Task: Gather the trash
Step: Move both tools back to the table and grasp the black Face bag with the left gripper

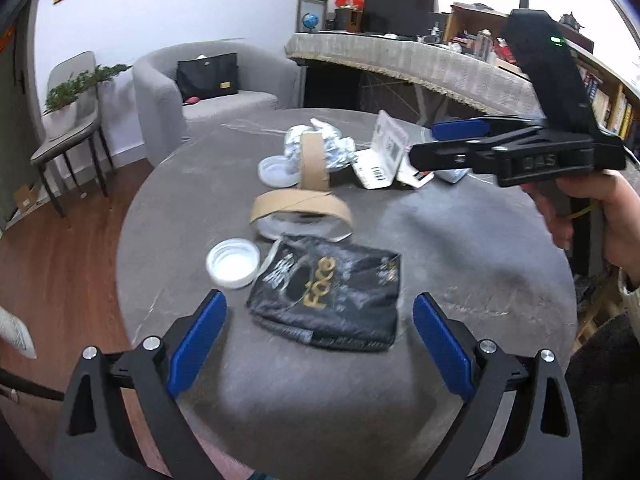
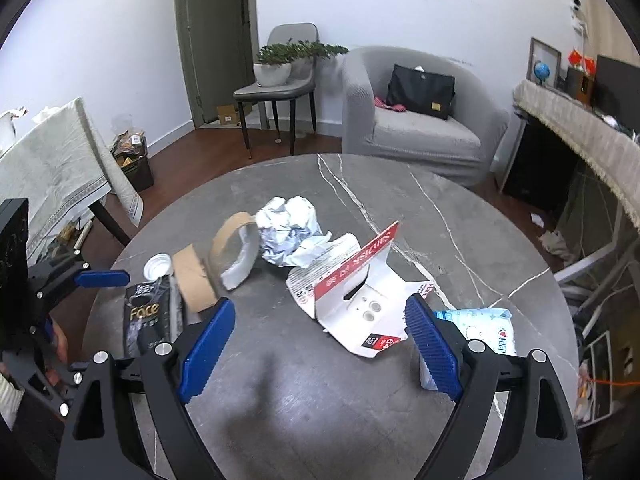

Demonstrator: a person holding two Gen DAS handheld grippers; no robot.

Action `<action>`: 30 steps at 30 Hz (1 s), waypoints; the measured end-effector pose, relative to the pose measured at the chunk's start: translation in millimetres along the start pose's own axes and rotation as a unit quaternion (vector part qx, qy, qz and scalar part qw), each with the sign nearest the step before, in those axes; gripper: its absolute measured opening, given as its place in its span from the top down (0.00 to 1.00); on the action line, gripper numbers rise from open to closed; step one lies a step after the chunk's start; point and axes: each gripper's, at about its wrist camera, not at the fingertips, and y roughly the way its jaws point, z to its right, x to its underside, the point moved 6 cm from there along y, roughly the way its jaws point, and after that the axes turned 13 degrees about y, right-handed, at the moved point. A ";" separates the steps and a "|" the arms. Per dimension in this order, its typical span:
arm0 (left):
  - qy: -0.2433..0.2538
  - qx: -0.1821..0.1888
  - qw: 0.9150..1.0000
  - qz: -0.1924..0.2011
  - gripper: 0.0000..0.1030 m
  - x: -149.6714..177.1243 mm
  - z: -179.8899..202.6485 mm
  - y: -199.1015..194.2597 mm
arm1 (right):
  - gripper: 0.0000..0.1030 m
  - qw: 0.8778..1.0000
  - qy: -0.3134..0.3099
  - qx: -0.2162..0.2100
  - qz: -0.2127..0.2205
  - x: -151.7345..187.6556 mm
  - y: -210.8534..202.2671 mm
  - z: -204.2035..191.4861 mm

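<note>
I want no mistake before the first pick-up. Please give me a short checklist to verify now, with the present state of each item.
1. Left gripper open and empty: ok, nothing between its pads.
2. Black packet lies just ahead between the left fingers, free on the table: ok.
3. Right gripper open and empty: ok, the pads touch nothing.
4. White card package is ahead of the right gripper, unobstructed: ok.
5. The two grippers are apart: ok.
6. A bin for the trash within reach: cannot tell.
</note>
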 end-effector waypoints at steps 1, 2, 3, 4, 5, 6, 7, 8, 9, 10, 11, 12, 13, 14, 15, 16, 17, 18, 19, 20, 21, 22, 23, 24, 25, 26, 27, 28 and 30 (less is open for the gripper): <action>0.002 0.003 1.000 0.000 0.07 -1.7 1.3 2.0 | 0.15 1.000 0.003 0.000 -0.001 -0.6 1.5 1.1; 0.003 0.004 1.000 0.000 0.07 -3.2 2.1 3.4 | 0.15 1.000 0.006 0.001 -0.005 -1.3 4.0 2.2; 0.002 0.006 1.000 0.003 0.07 -5.0 1.6 4.7 | 0.15 1.000 0.008 0.001 -0.007 -2.1 6.3 2.6; -0.003 0.011 1.000 0.005 0.07 -7.1 0.6 6.2 | 0.15 1.000 0.009 0.001 -0.009 -3.1 8.6 2.8; -0.008 0.014 1.000 0.006 0.07 -8.4 0.2 6.9 | 0.15 1.000 0.011 0.001 -0.012 -3.5 11.1 2.7; -0.011 0.017 1.000 0.008 0.07 -9.3 0.0 7.1 | 0.15 1.000 0.013 0.001 -0.016 -3.6 13.7 2.7; -0.010 0.018 1.000 0.008 0.07 -10.2 0.7 8.0 | 0.15 1.000 0.016 0.000 -0.020 -3.6 16.8 1.7; -0.006 0.017 1.000 0.007 0.07 -11.1 2.1 8.8 | 0.15 1.000 0.018 -0.002 -0.022 -3.3 18.8 0.4; -0.003 0.016 1.000 0.005 0.07 -11.4 3.4 9.6 | 0.15 1.000 0.019 -0.003 -0.023 -3.1 20.9 -0.9; 0.000 0.019 1.000 0.004 0.07 -11.5 5.1 10.6 | 0.15 1.000 0.019 -0.004 -0.024 -3.1 22.0 -0.4; 0.000 0.021 1.000 0.004 0.07 -11.8 6.0 11.0 | 0.15 0.999 0.019 -0.003 -0.025 -2.8 24.6 -2.2; 0.002 0.021 1.000 0.002 0.07 -11.7 7.6 11.4 | 0.15 1.000 0.018 -0.001 -0.026 -2.8 25.8 -3.6; 0.006 0.019 1.000 0.001 0.07 -11.9 8.9 12.1 | 0.15 1.000 0.017 0.002 -0.026 -2.2 27.3 -4.8; 0.008 0.018 1.000 0.001 0.07 -12.0 9.5 13.0 | 0.15 1.000 0.015 0.007 -0.026 -2.3 29.8 -6.2; 0.008 0.017 1.000 0.000 0.08 -12.2 9.2 13.8 | 0.15 0.999 0.016 0.009 -0.028 -2.1 32.1 -7.3; 0.007 0.018 1.000 -0.002 0.08 -11.7 9.8 15.3 | 0.15 0.999 0.017 0.009 -0.029 -1.5 33.6 -8.0; 0.008 0.018 1.000 -0.003 0.10 -11.7 9.8 17.0 | 0.15 0.999 0.019 0.011 -0.028 -1.3 35.0 -8.3; 0.010 0.017 1.000 -0.006 0.15 -11.3 10.4 19.0 | 0.18 0.999 0.019 0.016 -0.028 -1.9 36.0 -8.6; 0.012 0.015 1.000 -0.009 0.18 -10.5 11.0 20.2 | 0.22 0.999 0.017 0.020 -0.030 -2.2 37.3 -8.5; 0.018 0.007 1.000 -0.010 0.20 -10.4 11.2 21.1 | 0.23 0.999 0.017 0.022 -0.031 -2.6 37.8 -8.4; 0.019 0.005 1.000 -0.010 0.21 -10.2 10.9 21.6 | 0.25 0.999 0.019 0.025 -0.030 -2.9 38.5 -7.8; 0.017 0.005 1.000 -0.010 0.21 -10.4 10.5 21.5 | 0.29 0.999 0.021 0.029 -0.030 -3.3 39.6 -6.7; 0.014 0.004 1.000 -0.009 0.23 -10.5 9.7 21.0 | 0.30 0.999 0.024 0.033 -0.032 -3.4 40.9 -4.6; 0.011 0.003 1.000 -0.008 0.24 -10.6 9.0 20.6 | 0.33 0.998 0.027 0.035 -0.034 -3.4 42.3 -2.3; 0.011 0.002 1.000 -0.007 0.24 -10.7 8.8 20.3 | 0.35 0.998 0.032 0.039 -0.035 -3.0 43.7 -0.1; 0.009 0.001 1.000 -0.006 0.25 -10.7 8.6 20.4 | 0.37 0.998 0.034 0.041 -0.036 -2.8 44.5 1.1; 0.006 0.000 1.000 -0.005 0.25 -10.7 7.9 20.1 | 0.42 0.998 0.035 0.044 -0.035 -2.8 45.0 2.3; 0.002 -0.002 1.000 -0.003 0.25 -10.5 6.9 19.6 | 0.44 0.998 0.034 0.047 -0.035 -3.3 45.2 3.5; -0.006 -0.008 1.000 -0.001 0.25 -10.1 5.3 19.1 | 0.47 0.998 0.033 0.052 -0.033 -3.9 45.8 6.5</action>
